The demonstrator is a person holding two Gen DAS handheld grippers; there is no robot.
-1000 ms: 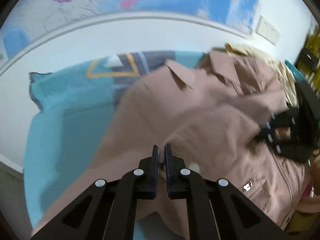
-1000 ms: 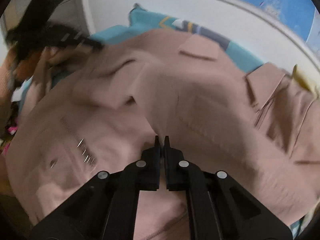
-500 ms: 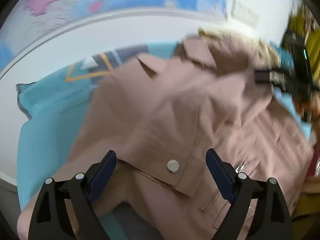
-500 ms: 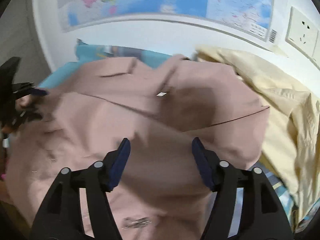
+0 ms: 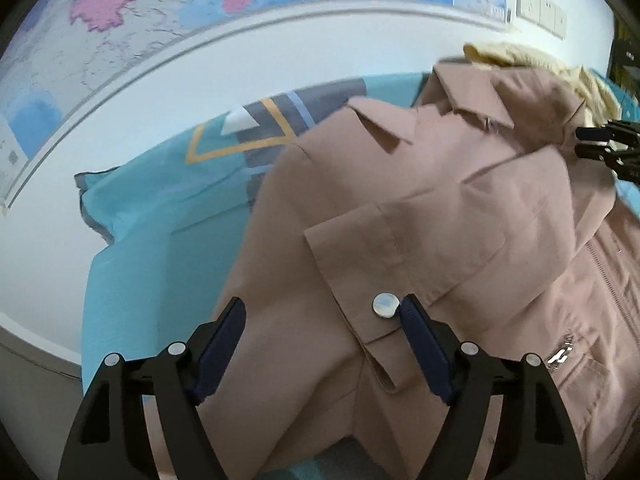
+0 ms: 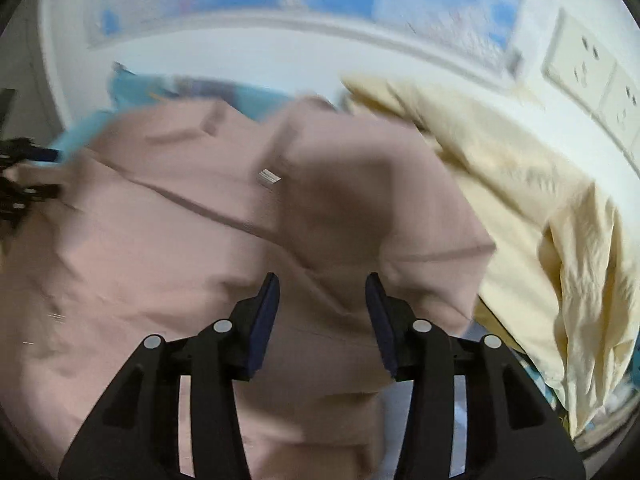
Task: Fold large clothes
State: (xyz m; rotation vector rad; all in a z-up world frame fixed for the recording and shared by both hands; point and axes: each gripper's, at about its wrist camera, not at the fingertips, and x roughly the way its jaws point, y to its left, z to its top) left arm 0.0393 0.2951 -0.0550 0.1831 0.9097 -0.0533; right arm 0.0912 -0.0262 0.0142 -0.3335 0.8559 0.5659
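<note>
A large dusty-pink jacket (image 5: 420,208) lies spread on a blue bedsheet (image 5: 152,240), collar toward the wall. One sleeve is folded across its front, and its cuff with a silver snap button (image 5: 385,305) lies near me. My left gripper (image 5: 320,312) is open and empty just above that cuff. My right gripper (image 6: 322,284) is open and empty above the jacket (image 6: 168,232) near its other folded sleeve. It also shows at the right edge of the left wrist view (image 5: 608,146). The right wrist view is blurred.
A pale yellow garment (image 6: 520,200) lies crumpled to the right of the jacket, against the wall. A map (image 5: 120,20) hangs on the white wall behind the bed. Wall sockets (image 6: 592,76) sit at the right. The sheet's patterned part (image 5: 264,124) lies beyond the jacket.
Both grippers were shut on the jacket's fabric a second ago; both have opened and let go. The sleeves now lie folded across the jacket. The right gripper has swung toward the yellow garment.
</note>
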